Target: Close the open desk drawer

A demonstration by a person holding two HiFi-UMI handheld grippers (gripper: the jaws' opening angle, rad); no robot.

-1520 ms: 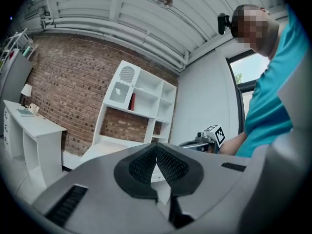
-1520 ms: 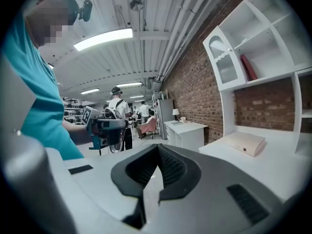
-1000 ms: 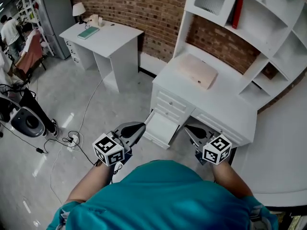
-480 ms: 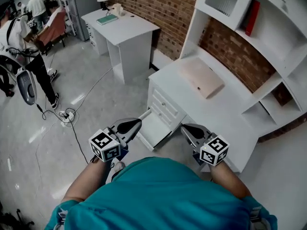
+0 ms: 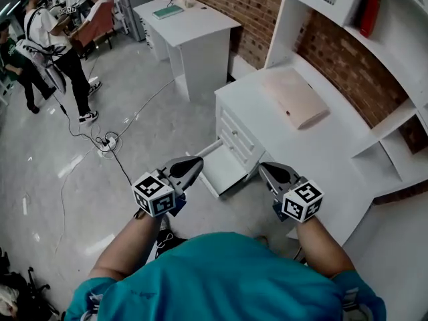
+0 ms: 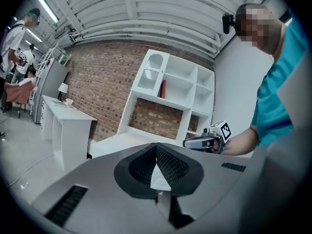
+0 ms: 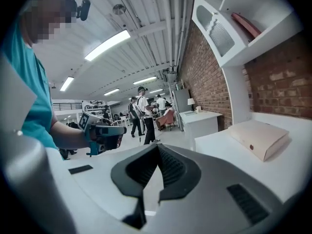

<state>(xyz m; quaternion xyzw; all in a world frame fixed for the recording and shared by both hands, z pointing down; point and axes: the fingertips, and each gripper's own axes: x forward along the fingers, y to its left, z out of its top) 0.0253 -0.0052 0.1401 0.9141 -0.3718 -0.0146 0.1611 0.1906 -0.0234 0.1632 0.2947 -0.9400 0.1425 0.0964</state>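
Observation:
The white desk (image 5: pixel 304 149) stands ahead of me, its lowest left drawer (image 5: pixel 225 170) pulled out over the floor. My left gripper (image 5: pixel 193 164) hovers just left of the drawer's front, shut and empty. My right gripper (image 5: pixel 267 170) hangs to the drawer's right, by the desk's front edge, also shut with nothing in it. Neither touches the drawer. The left gripper view looks across to the right gripper (image 6: pixel 204 141) and the desk top (image 6: pixel 114 141). In the right gripper view the left gripper (image 7: pixel 105 133) shows, with the desk top (image 7: pixel 292 155) at right.
A flat beige box (image 5: pixel 294 97) lies on the desk under a white shelf unit holding a red book (image 5: pixel 370 9). A second white desk (image 5: pixel 194 25) stands behind. People (image 5: pixel 57 45) stand at far left. A cable and power strip (image 5: pixel 107 141) lie on the floor.
The view has moved closer to the desk and turned a little right. Both grippers keep their places either side of the drawer, which stays open.

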